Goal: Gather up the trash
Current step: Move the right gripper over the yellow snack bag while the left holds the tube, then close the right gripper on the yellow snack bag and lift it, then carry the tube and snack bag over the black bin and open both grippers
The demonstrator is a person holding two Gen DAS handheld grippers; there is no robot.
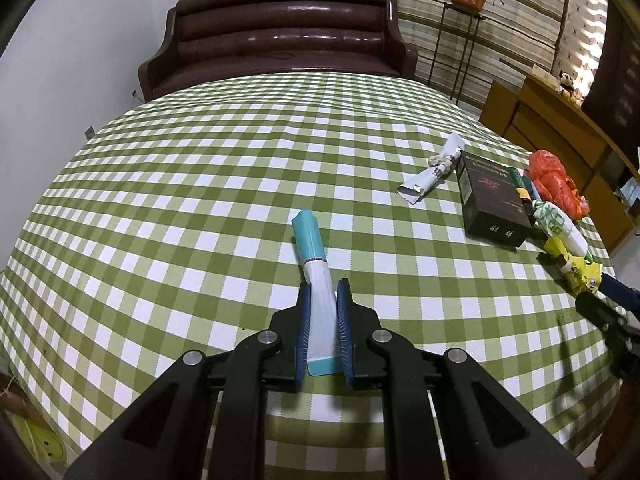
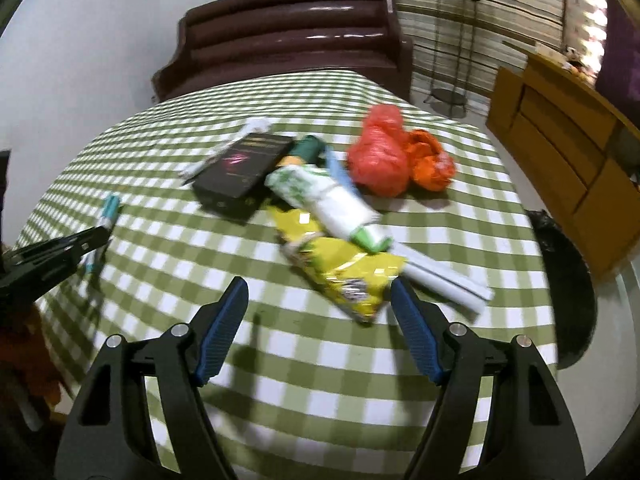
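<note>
My left gripper (image 1: 323,286) is shut on a teal and white tube wrapper (image 1: 314,256), held just over the green checked tablecloth (image 1: 200,184). In the right wrist view the same wrapper (image 2: 108,210) sticks out of the left gripper (image 2: 90,240) at the left edge. My right gripper (image 2: 318,288) is open and empty, just short of a yellow snack bag (image 2: 344,268). Behind that lie a white and green roll (image 2: 320,196), a black box (image 2: 242,168), a red plastic bag (image 2: 380,156) and an orange bag (image 2: 432,162). The view is blurred.
A crumpled white paper wrapper (image 1: 434,170) lies left of the black box (image 1: 490,196). A brown leather sofa (image 1: 280,36) stands behind the table, a wooden cabinet (image 2: 560,152) to the right. A black bin (image 2: 568,288) sits beside the table's right edge.
</note>
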